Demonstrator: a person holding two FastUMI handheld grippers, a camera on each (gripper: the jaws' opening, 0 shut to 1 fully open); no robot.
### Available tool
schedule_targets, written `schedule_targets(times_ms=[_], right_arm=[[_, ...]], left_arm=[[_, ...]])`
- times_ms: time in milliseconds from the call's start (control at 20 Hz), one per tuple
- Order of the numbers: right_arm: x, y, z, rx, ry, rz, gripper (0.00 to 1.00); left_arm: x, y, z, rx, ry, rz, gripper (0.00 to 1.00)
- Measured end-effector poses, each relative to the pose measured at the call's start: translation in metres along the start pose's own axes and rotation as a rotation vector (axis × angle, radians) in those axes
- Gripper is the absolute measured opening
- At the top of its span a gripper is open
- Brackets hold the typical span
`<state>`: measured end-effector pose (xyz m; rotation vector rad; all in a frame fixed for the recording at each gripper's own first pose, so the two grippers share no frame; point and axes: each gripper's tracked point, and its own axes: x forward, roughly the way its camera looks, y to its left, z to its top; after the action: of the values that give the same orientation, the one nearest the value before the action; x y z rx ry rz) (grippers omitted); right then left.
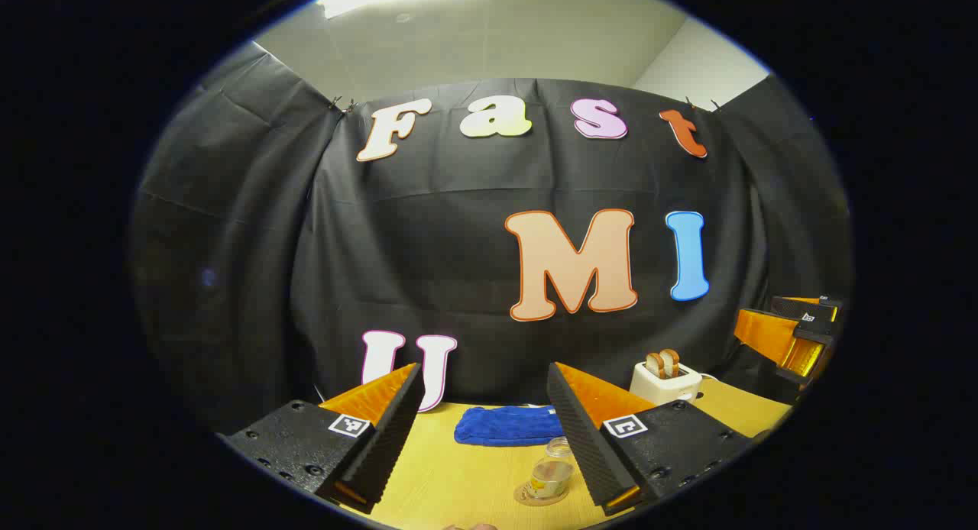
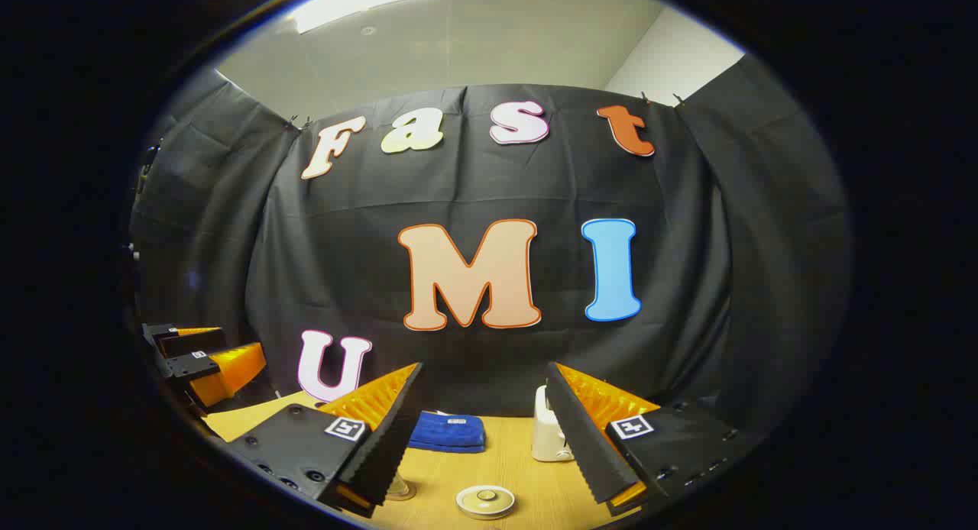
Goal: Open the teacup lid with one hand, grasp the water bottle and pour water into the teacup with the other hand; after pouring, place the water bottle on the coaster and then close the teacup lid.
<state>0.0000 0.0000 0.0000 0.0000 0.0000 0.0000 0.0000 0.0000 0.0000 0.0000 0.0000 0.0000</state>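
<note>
A small clear water bottle (image 1: 552,475) with a label stands upright on a round coaster (image 1: 535,496) on the wooden table, low in the left gripper view beside the right-hand finger. My left gripper (image 1: 484,366) hangs above the table, open and empty. In the right gripper view the teacup's round pale lid (image 2: 485,501) with a small knob sits on the cup, low between the fingers. My right gripper (image 2: 485,366) is open too, holding nothing. Each gripper also appears far off in the other's view: the right gripper (image 1: 795,335), the left gripper (image 2: 200,360).
A folded blue cloth (image 1: 506,425) (image 2: 448,431) lies at the back of the table (image 1: 451,476). A white toaster (image 1: 665,381) (image 2: 548,435) with bread slices in it stands to the cloth's right. A clear object (image 2: 399,489) peeks from behind the right gripper's left finger.
</note>
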Motion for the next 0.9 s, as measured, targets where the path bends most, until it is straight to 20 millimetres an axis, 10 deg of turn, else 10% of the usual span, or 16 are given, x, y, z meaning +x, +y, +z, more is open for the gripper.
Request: schedule_targets(times_ms=[900], right_arm=[[0.012, 0.001, -0.025, -0.039, 0.026, 0.028, 0.99]], left_arm=[[-0.003, 0.006, 0.000, 0.007, -0.013, 0.011, 0.95]])
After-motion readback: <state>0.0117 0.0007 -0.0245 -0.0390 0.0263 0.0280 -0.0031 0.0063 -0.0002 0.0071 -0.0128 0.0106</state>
